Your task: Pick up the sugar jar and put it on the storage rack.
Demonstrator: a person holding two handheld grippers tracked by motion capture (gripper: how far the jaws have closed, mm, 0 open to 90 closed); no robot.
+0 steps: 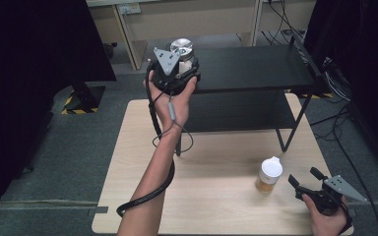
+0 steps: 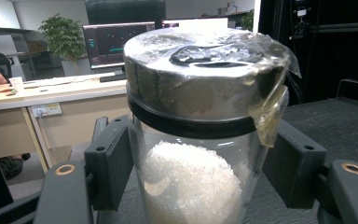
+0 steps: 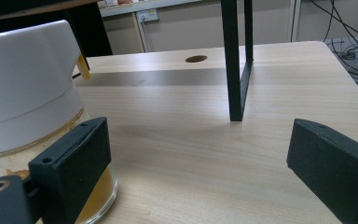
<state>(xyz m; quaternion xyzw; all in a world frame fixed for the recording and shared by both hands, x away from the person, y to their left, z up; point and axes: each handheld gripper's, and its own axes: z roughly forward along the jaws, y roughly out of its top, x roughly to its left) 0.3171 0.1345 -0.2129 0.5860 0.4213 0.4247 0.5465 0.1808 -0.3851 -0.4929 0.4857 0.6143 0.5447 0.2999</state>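
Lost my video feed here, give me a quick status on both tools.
Left tool shut on salt jar, held up at black shelf. Right tool open beside white-capped jar on table. Nothing in the way.

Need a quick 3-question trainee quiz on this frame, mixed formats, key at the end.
1. True or false: the left gripper is shut on the silver-lidded jar.
2. What fills that jar? A) white crystals B) amber liquid C) nothing
3. Which thing on the wooden table stands nearest the right gripper?

Key:
1. True; its jaws clamp the glass, held up by the black shelf.
2. A.
3. The white-capped jar, beside the open jaws, not between them.
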